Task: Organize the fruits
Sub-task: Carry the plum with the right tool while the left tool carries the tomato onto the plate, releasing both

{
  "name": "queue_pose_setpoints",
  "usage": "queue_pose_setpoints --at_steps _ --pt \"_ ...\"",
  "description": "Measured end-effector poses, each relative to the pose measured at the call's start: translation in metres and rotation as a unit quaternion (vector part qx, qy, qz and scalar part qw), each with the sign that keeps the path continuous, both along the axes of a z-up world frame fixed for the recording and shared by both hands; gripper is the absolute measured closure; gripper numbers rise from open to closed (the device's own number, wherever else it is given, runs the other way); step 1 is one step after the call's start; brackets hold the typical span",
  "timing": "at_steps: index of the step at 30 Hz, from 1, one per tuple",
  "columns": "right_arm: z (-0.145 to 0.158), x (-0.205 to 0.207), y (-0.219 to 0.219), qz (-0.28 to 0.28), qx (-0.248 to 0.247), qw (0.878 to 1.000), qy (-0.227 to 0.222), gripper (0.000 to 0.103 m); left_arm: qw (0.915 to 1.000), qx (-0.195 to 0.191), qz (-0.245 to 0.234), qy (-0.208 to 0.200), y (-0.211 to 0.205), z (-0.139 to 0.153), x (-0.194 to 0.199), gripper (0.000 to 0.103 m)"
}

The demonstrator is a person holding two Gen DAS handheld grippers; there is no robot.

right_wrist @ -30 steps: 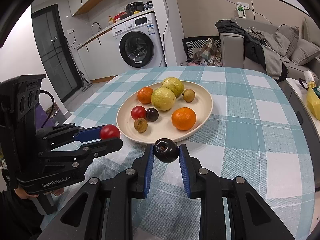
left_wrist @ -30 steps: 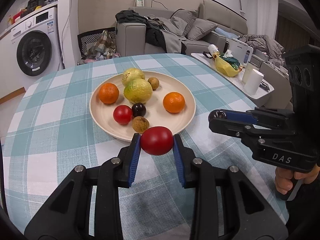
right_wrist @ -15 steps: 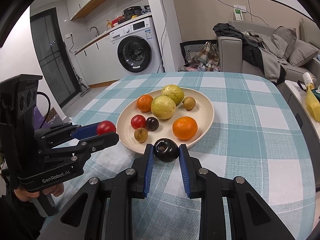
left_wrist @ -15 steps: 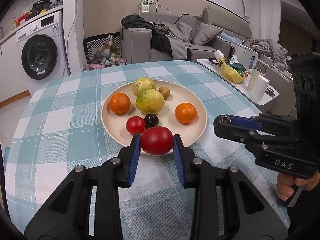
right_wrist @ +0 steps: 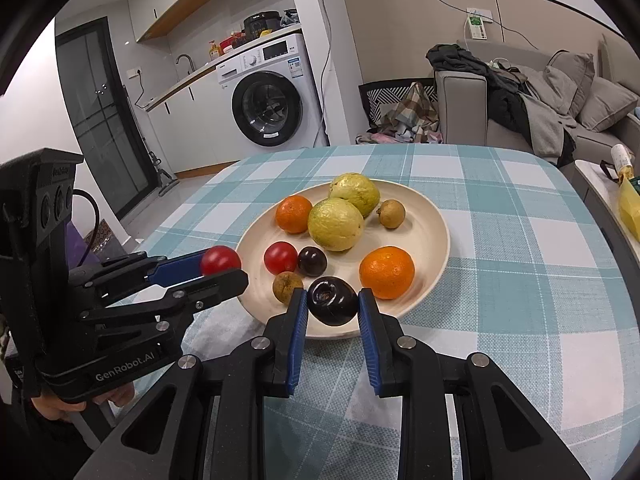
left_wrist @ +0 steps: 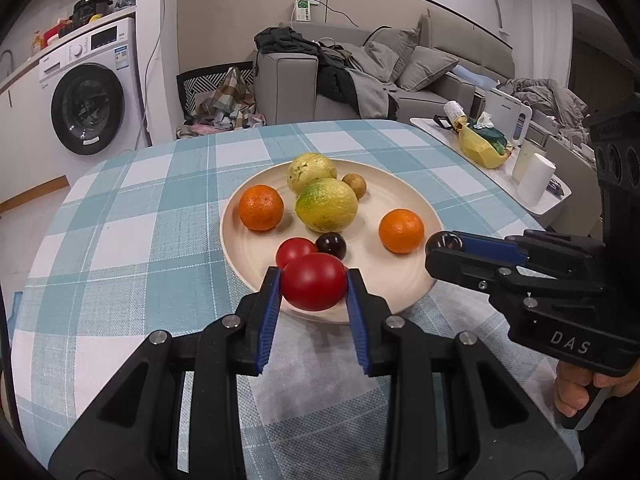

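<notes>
— Carrying two fruits to the plate (left_wrist: 404, 280) seems to be the step in hand: the left hand-held gripper (left_wrist: 314, 286) is clamped on a red tomato (left_wrist: 313, 286), and the right hand-held gripper (right_wrist: 333, 302) is clamped on a dark plum (right_wrist: 332, 300).

— Where does each fruit sit relative to the plate?

— Seen from the left wrist, the tomato hangs over the plate's near rim, in front of a second tomato (left_wrist: 294, 250) and a small dark fruit (left_wrist: 331, 245) already lying there. Seen from the right wrist, the plum is over the near rim too, between a brownish fruit (right_wrist: 286, 285) and an orange (right_wrist: 386, 271). Whether either held fruit touches the plate cannot be told.

— And the next move?

— Probably lowering each fruit onto a bare patch of the plate and parting the pads. The gaps are tight: the plum's neighbours sit just beside it, so a nudge could set round fruit rolling. Both hand-held grippers are also close together over the checked surface (right_wrist: 520, 280), so releasing one at a time looks safer.
</notes>
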State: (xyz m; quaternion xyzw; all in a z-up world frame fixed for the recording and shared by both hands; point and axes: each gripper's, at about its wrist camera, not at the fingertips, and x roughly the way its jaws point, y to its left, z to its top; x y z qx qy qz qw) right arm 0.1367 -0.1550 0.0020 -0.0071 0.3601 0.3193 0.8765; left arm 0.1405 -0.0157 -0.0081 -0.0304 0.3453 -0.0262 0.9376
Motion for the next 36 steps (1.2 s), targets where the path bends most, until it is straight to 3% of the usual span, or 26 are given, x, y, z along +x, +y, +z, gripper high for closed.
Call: queue_pose_setpoints --at_steps 36 --pt "-0.017 0.015 0.012 -0.001 -0.014 1.0 0.021 0.076 0.9995 0.016 -0.001 0.029 -0.001 -0.023 0.032 0.074"
